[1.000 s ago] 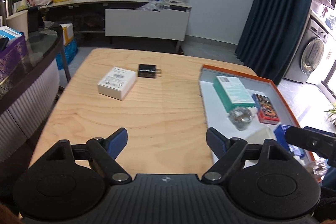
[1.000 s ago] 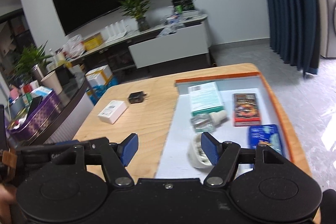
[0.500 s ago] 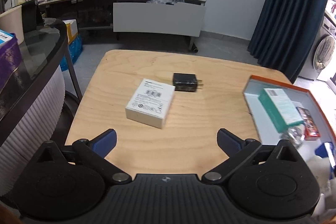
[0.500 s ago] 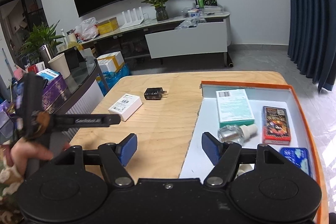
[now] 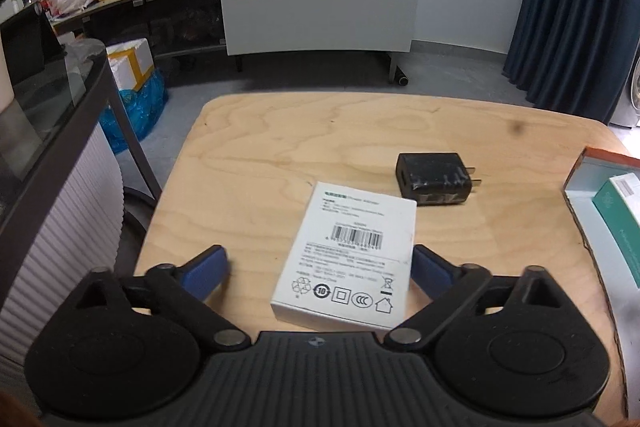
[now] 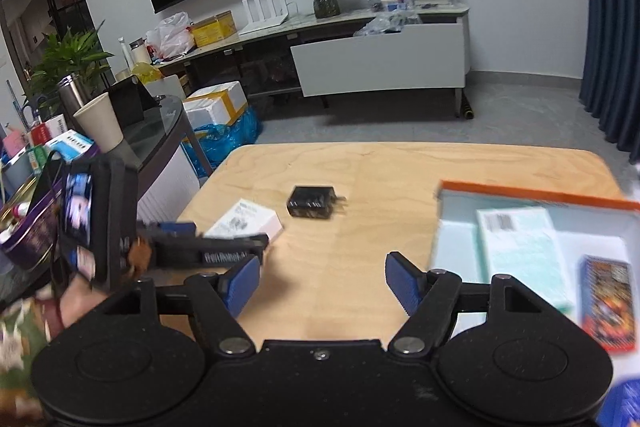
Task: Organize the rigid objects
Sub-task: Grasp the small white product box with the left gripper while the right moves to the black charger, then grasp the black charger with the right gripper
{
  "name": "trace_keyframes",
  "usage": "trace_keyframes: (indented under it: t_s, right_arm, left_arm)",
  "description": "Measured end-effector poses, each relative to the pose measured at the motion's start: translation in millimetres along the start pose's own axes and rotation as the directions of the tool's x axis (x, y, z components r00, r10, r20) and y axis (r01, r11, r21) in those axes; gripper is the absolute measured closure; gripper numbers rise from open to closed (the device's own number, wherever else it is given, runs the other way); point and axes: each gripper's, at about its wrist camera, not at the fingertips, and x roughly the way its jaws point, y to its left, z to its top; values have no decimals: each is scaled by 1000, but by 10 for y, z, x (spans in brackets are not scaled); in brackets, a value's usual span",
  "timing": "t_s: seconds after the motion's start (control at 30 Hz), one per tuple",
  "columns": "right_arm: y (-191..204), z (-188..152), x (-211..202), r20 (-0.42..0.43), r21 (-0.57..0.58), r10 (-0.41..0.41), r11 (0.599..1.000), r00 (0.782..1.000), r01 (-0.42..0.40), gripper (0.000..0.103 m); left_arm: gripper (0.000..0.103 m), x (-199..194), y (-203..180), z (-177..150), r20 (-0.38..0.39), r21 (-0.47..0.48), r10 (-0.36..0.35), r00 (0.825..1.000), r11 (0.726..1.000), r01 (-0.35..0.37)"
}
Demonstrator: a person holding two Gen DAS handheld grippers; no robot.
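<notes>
There are two tools, the left tool [image 5: 316, 269] and the right tool [image 6: 322, 277]. On the wooden surface [image 5: 320, 143] sit one white box [image 5: 352, 255], one black charger [image 5: 434, 178] and one orange tray [image 6: 536, 195]. The tray holds one green box [image 6: 524, 247] and one red box [image 6: 609, 301].

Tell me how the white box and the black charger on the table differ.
The white box is pale, flat and printed with a barcode and symbols; the black charger is dark, plain and has metal prongs sticking out of one end. The box looks larger than the charger. The box lies between the open fingers of the left tool; the charger lies beyond it, outside that span. Both rest on the wooden table, outside the tray.
</notes>
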Motion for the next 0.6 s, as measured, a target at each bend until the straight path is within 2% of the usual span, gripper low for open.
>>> trace_keyframes:
  t_s: [0.03,0.13,0.23,0.37,0.6]
  right_arm:
    - [50,93,209,-3,0,-3,1000,1000,3,19]
    - [103,153,422,-2,-7,-8,1000,1000,8,18]
    - [159,222,774,-28,12,-22,1000,999,22,18]
    - [233,276,1194,-54,20,-48,999,997,49,18]
    - [337,352,1695,-71,-18,-169,986,983,168,16]
  left_arm:
    - [16,-13,-4,-12,20,8,5,1000,1000,-5]
    - [43,-73,-1,-38,47,38,7,999,999,-9]
    - [43,-168,110,-59,45,-24,-9,999,1000,10]
    - [43,-375,234,-110,78,-72,30,997,997,-24]
    - [43,-658,363,-137,125,-142,34,992,990,-16]
